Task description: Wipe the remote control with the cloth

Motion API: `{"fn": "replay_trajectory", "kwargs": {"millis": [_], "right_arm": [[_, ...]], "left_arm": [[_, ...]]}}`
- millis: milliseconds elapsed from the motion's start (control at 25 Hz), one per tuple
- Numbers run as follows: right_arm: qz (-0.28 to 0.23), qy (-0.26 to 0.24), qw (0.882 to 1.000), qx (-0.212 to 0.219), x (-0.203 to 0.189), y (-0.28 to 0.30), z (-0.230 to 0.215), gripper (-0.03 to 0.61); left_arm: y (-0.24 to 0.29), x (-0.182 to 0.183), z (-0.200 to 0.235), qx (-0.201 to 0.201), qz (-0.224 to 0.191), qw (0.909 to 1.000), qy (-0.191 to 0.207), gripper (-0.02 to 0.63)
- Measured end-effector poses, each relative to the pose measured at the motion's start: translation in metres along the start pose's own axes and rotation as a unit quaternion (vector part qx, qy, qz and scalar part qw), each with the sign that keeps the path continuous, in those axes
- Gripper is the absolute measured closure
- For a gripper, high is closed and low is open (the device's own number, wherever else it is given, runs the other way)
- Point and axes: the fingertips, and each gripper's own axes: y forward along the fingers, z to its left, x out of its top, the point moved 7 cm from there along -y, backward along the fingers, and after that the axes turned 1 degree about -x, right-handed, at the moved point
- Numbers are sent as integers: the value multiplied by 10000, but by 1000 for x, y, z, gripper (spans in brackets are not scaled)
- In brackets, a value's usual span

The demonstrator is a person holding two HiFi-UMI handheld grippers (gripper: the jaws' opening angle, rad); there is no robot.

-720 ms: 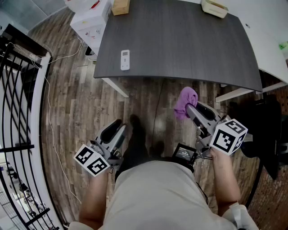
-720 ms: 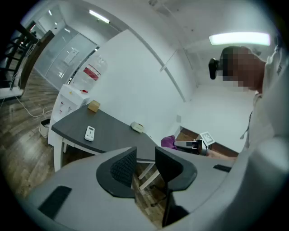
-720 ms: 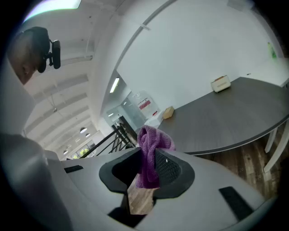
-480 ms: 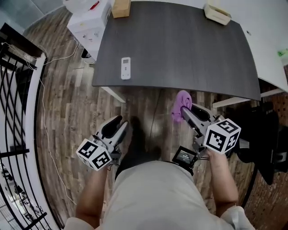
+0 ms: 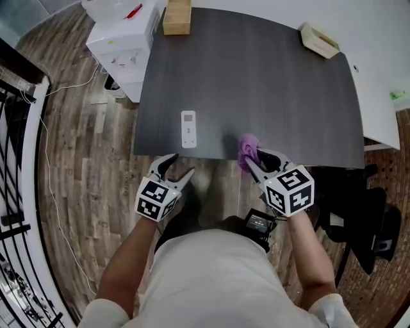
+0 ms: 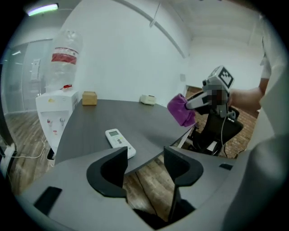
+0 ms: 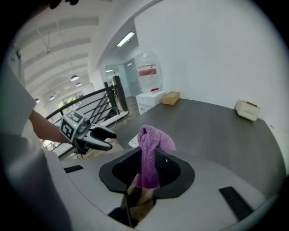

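Note:
The white remote control lies flat near the front edge of the dark grey table; the left gripper view has it just beyond the jaws. My left gripper hovers at the table edge a little short of the remote, open, with only floor and table edge showing between its jaws. My right gripper is shut on a bunched purple cloth, which hangs over the table's front edge to the right of the remote. The cloth stands up between the right jaws and hides most of the remote there.
A cardboard box and a beige box sit at the table's far edge. A white water dispenser stands at the far left, a black railing runs along the left, and a black chair is at the right.
Both grippers have moved forward from over the floor up to the table's front edge. The cloth now reaches over the tabletop, and the left gripper sits close to the remote.

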Motion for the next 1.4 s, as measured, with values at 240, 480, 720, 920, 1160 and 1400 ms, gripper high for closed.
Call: {"fn": "replay_trajectory", "kwargs": {"millis": [240,480,720,920,1160,1400], "right_arm": [[583,-1135,9918,-42,36,68,0,480],[1276,-2752,9527,202,53,145,18,480],[1615,-4159,8942,353,71,201,34,480],[1837,-4611,8670,447,71,236,48,480],[1853,-4681,8609,729,48,227,72,482],[1909,-4461,8705,825,35,210,82,482]], "left_arm": [[36,-5,30,69,468,9987,201,385],[65,-10,35,202,973,9926,693,385],[76,-13,42,461,1241,9881,786,385],[80,-20,44,448,1399,9855,855,386],[82,-21,47,338,1391,9860,852,387],[82,-21,47,248,1374,9868,822,385]]}}
